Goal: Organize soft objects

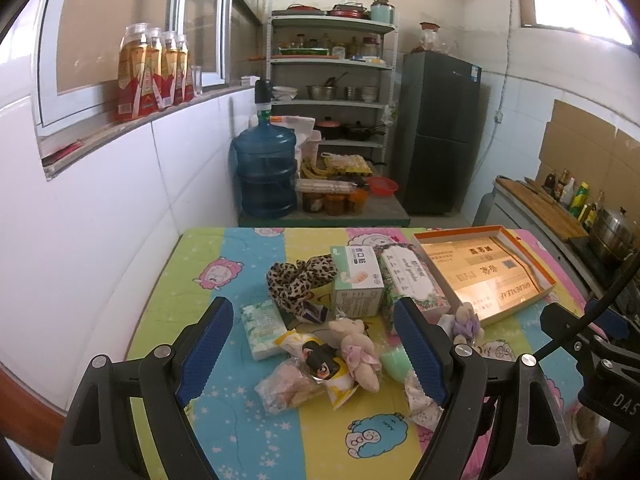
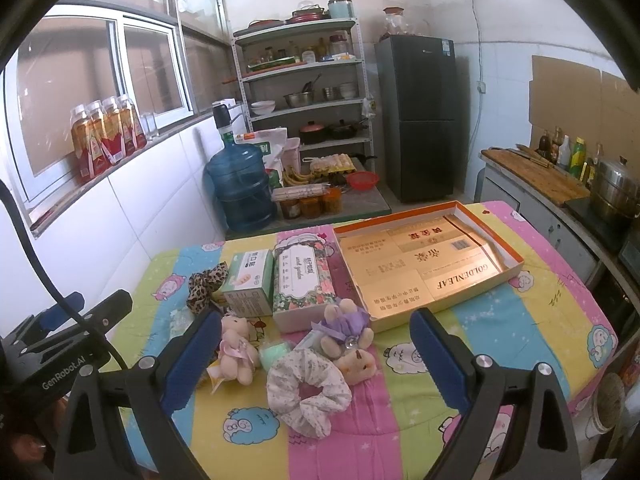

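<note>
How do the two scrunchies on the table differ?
The leopard scrunchie is brown with dark spots; the floral scrunchie is pale with tiny dots. The leopard scrunchie sits far back on the left beside the green box; the floral scrunchie lies nearest, touching the purple-dressed bear. The floral scrunchie lies flat with its hole open; the leopard scrunchie looks bunched up. Both are gathered fabric loops, ungripped.

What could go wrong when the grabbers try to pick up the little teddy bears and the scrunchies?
The purple-dress bear lies against the floral scrunchie, so the open right gripper might snag both. The pink-dress bear sits among crinkly snack packets; the open left gripper might pinch one too. The gold tray sits behind the tall floral box, which a carried toy could bump.
</note>
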Available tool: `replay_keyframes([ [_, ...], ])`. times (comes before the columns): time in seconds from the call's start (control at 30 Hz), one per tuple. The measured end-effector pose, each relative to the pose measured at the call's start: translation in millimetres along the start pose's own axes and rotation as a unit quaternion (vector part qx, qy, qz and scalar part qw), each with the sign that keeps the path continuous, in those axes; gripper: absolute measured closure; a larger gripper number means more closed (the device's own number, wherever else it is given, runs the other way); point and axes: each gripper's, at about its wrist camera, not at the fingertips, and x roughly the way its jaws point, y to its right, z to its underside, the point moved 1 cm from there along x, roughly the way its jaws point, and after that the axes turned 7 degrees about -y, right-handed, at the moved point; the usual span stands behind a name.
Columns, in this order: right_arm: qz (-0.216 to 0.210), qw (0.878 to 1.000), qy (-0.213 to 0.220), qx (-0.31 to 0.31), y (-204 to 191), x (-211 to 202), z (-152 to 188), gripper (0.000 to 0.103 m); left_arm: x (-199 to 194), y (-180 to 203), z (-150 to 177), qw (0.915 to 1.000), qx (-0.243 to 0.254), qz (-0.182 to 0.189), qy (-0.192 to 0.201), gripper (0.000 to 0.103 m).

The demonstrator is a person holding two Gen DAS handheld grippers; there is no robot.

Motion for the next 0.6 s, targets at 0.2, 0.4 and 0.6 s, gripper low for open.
replay_keyframes([
  [0.2, -0.001, 1.000, -0.001, 0.001, 0.5, -0.6, 1.3, 0.007, 0.6, 0.3, -0.3, 1.0000, -0.001, 0.000, -0.001, 0.020],
  [0.4, -0.001, 1.000, -0.001, 0.000, -1.3, 0.4, 1.5, 0.007, 2.2, 0.3, -0.8, 1.0000, 0.001, 0.000, 0.001, 0.020],
  [0.6, -0.002, 1.000, -0.006, 0.002, -6.3, 5.0, 2.6, 0.007, 4.9, 0.8, -1.1, 1.0000, 0.003, 0.003, -0.003, 0.020],
])
